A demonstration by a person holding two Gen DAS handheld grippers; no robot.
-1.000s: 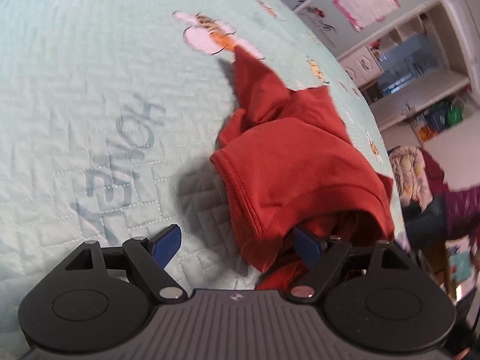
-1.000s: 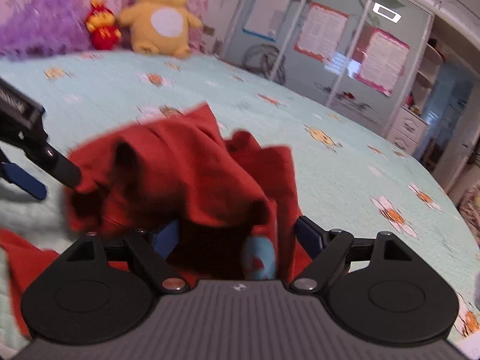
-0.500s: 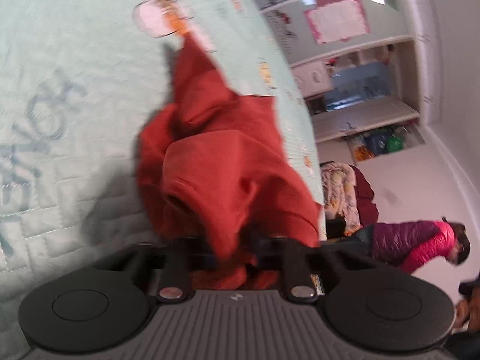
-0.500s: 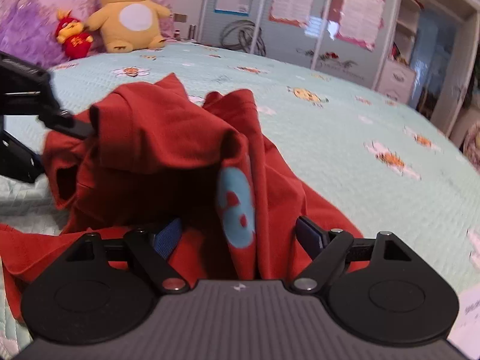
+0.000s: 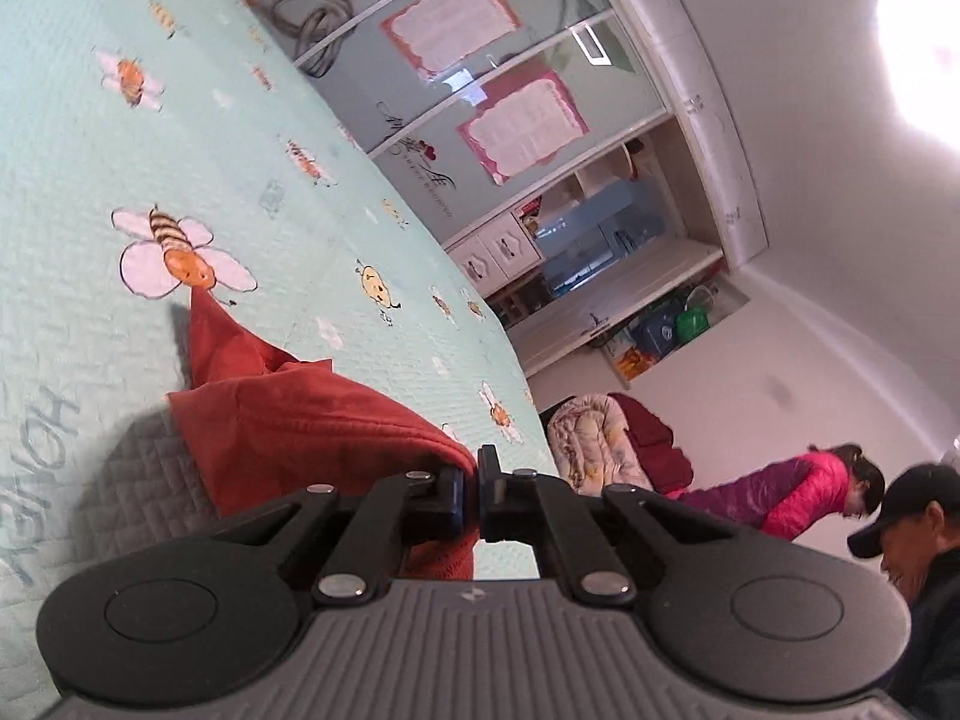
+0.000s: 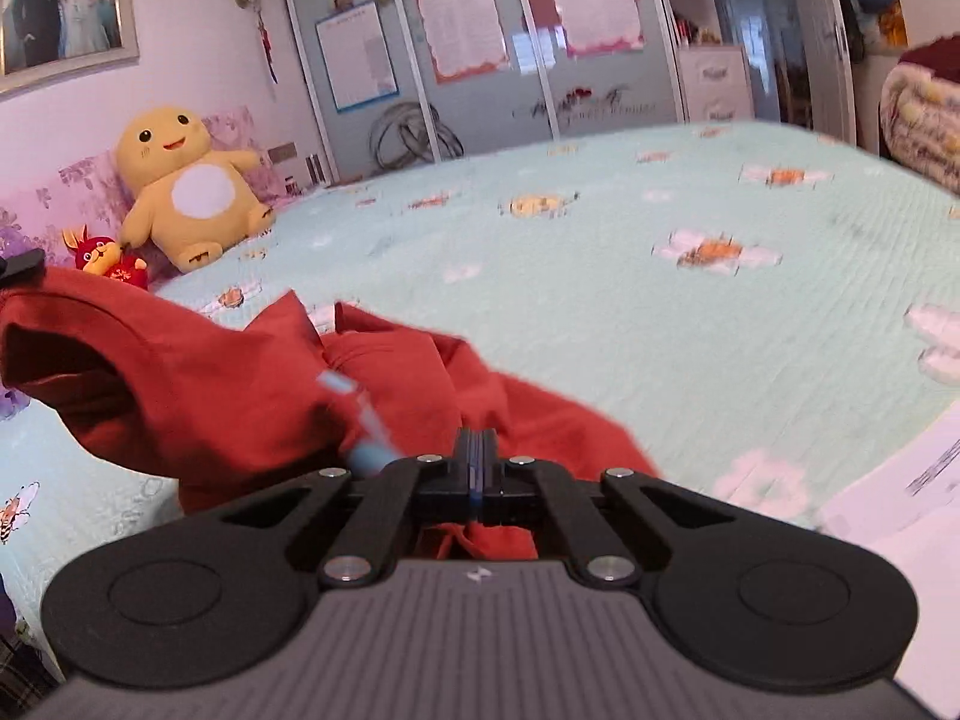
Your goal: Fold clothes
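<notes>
Both jaws are pressed together on cloth: the left hand-held gripper (image 5: 477,495) pinches an edge of the red garment (image 6: 252,396), and the right hand-held gripper (image 6: 475,468) pinches another part. The garment hangs bunched ahead of them, trailing onto the bed (image 6: 600,276). No neat fold shows; flattening and folding seem left.

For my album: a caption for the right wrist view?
Right gripper pinching a crumpled red cotton garment above a mint quilted bedspread.

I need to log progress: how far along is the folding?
Early. Done: both hand-held grippers have a grip; the left hand-held gripper and right hand-held gripper are each shut on the red garment. In hand: it hangs bunched above the bedspread. Left: spreading it flat and every fold.
</notes>
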